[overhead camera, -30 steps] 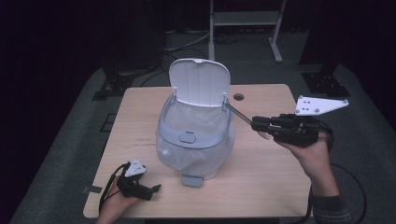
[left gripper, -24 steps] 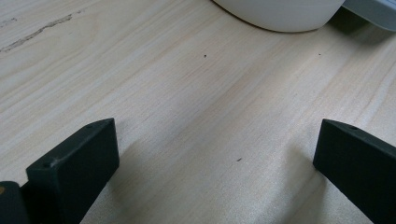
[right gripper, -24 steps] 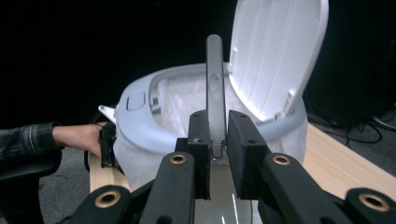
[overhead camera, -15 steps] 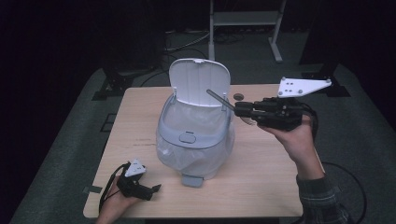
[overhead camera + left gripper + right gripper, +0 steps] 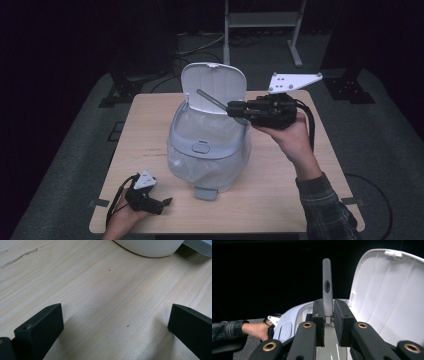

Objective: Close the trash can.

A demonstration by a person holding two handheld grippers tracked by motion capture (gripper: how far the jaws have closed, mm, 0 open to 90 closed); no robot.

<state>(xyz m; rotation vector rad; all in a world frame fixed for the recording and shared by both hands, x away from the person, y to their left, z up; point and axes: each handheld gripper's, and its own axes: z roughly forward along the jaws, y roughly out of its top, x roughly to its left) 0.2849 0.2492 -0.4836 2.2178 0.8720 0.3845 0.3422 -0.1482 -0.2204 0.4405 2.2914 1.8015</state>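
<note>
A pale blue-white pedal bin (image 5: 207,145) stands mid-table with its lid (image 5: 215,85) raised; a plastic liner shows inside. My right gripper (image 5: 231,108) hovers above the bin's right rim, shut on a slim grey handle-like stick (image 5: 210,99) that points left across the opening toward the lid. In the right gripper view the stick (image 5: 327,282) rises straight from between the closed jaws of the right gripper (image 5: 328,312), with the lid (image 5: 387,295) to its right. My left gripper (image 5: 162,206) rests on the table's front left, open and holding nothing, wood visible between the jaws of this left gripper (image 5: 115,325).
The wooden table (image 5: 150,115) has bare room left and right of the bin. The bin's foot pedal (image 5: 205,193) sticks out toward the front edge, near the left gripper. The bin's base (image 5: 150,246) lies just ahead of the left jaws. Dark floor and a metal stand (image 5: 260,20) lie behind.
My right gripper has carried the grey stick leftward and slightly up, from beside the bin to over its opening. The left gripper has stayed put.
</note>
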